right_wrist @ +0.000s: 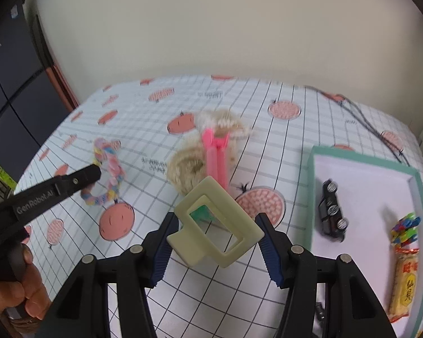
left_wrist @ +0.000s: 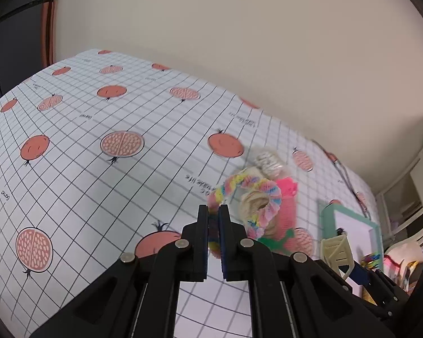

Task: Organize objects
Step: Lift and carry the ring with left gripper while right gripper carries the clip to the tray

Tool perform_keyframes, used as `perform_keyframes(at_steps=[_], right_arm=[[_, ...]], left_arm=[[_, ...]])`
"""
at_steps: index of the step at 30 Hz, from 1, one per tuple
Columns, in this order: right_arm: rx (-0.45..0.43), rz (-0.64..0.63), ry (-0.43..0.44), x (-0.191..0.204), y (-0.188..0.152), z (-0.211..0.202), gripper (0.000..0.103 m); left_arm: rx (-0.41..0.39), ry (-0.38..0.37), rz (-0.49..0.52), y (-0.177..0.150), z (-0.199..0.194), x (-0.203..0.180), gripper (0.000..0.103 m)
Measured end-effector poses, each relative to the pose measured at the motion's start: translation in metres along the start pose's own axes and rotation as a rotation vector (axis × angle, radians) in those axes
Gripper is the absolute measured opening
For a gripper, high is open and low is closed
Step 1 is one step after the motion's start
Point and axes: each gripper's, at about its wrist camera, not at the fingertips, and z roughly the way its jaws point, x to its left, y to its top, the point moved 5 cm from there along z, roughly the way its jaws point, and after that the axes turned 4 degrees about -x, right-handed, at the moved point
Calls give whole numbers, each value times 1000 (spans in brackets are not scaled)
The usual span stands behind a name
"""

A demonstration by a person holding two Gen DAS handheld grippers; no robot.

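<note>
The right gripper (right_wrist: 215,235) grips a cream hair claw clip (right_wrist: 215,225) by its two long sides, lifted above the pomegranate-print tablecloth (right_wrist: 183,276) and just left of the green-rimmed tray (right_wrist: 313,186). The clip looks rigid, light and smooth, likely to pivot unless squeezed squarely across its frame. To the left, the left gripper (left_wrist: 213,233) is pinched on a rainbow scrunchie (left_wrist: 251,197), a soft, springy loop best taken by its fabric edge. A toy car (right_wrist: 331,211), a snack packet (right_wrist: 404,284) and a colourful clip (right_wrist: 406,228) lie in the tray.
</note>
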Motion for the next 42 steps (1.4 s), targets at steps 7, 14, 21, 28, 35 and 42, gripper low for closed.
perform_keyframes(at_steps=[7, 14, 21, 28, 35, 42], right_arm=[[-71, 35, 2, -17, 11, -23, 59], [-94, 86, -30, -53, 11, -40, 59], [-96, 135, -91, -98, 2, -53, 59], [-87, 197, -149, -141, -9, -61, 59], [-81, 247, -183, -168, -18, -68, 59], [-77, 270, -199, -180, -22, -69, 59]], left_arm=[[-37, -44, 27, 1, -10, -21, 7], [-37, -101, 107, -11, -16, -60, 7], [-22, -169, 220, -32, -24, -108, 7], [-8, -211, 336, -56, -28, -147, 7], [19, -211, 392, -72, -21, -171, 7], [29, -203, 434, -71, -9, -194, 7]])
